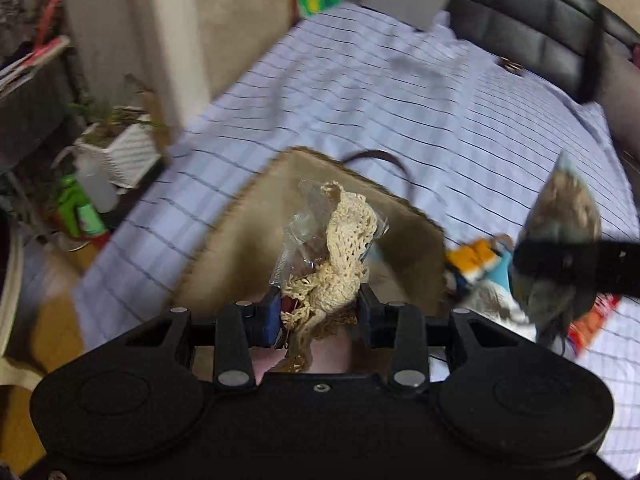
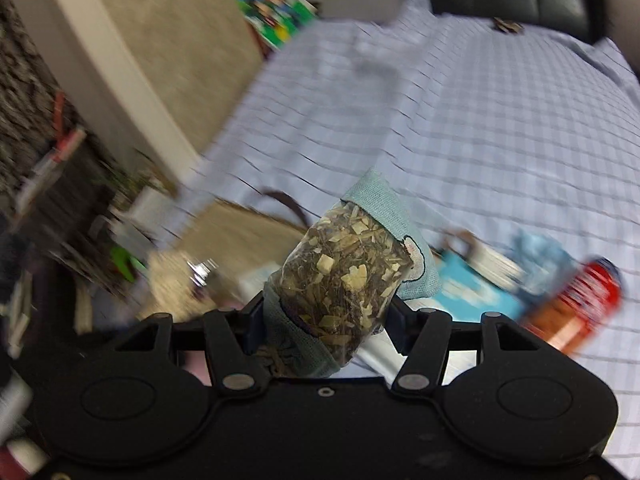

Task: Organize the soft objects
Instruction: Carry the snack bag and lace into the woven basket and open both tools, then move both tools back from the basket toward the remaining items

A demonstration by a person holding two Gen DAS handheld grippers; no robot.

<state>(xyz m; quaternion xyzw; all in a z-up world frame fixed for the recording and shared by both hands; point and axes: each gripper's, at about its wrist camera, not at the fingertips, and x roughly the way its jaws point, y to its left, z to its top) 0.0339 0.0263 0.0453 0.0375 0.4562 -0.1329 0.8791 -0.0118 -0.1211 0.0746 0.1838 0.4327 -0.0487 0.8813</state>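
Where the left wrist camera looks down along its fingers, the left gripper [image 1: 320,312] is clamped on a clear plastic packet [image 1: 316,240] stuffed with cream crocheted lace [image 1: 344,248], and the packet sticks up and away from the jaws. Behind and below the packet lies a tan woven bag [image 1: 248,220] with a dark brown handle [image 1: 380,158], resting on a bed sheet [image 1: 380,100] of pale lilac crossed by thin dark lines. At the right edge, the other gripper's black finger crosses a herb sachet [image 1: 568,216], and small blue, orange and white items [image 1: 480,264] lie blurred on the sheet just beside it. A white ribbed planter [image 1: 124,152] with a green plant stands on the floor at left. A black padded headboard [image 1: 520,16] runs along the top.

In the right wrist view, the right gripper [image 2: 326,316] pinches a see-through sachet of dried herbs [image 2: 344,276] trimmed with pale teal cloth [image 2: 384,204], lifted clear of the sheet [image 2: 480,120]. The tan bag [image 2: 236,232] shows blurred to the left behind it. A red and orange packet [image 2: 580,308] and a blue item [image 2: 476,292] lie on the sheet to the right, too smeared to name.
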